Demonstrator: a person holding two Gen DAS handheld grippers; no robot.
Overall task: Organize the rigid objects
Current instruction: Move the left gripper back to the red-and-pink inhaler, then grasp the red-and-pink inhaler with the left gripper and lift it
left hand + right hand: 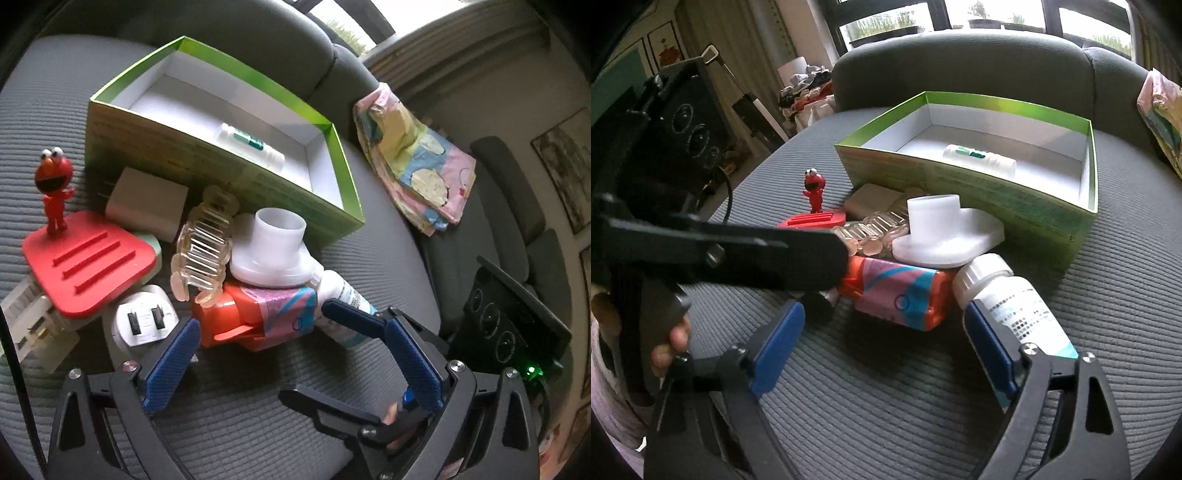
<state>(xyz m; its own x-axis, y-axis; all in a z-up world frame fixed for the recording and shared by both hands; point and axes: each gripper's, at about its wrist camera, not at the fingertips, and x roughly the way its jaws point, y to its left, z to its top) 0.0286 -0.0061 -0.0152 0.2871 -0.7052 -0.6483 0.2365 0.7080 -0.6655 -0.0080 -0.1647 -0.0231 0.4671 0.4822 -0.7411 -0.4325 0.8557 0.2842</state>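
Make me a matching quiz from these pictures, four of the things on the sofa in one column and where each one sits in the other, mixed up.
Things:
1. white tube with green band
2. red figurine
3. clear hair claw clip
4. white funnel-shaped cap

Places:
A. standing on the red ribbed stand
B. resting on top of the orange bottle
C. lying inside the green box
D. leaning between the white charger block and the funnel cap

Pairs: 1-C, 2-A, 3-D, 4-B
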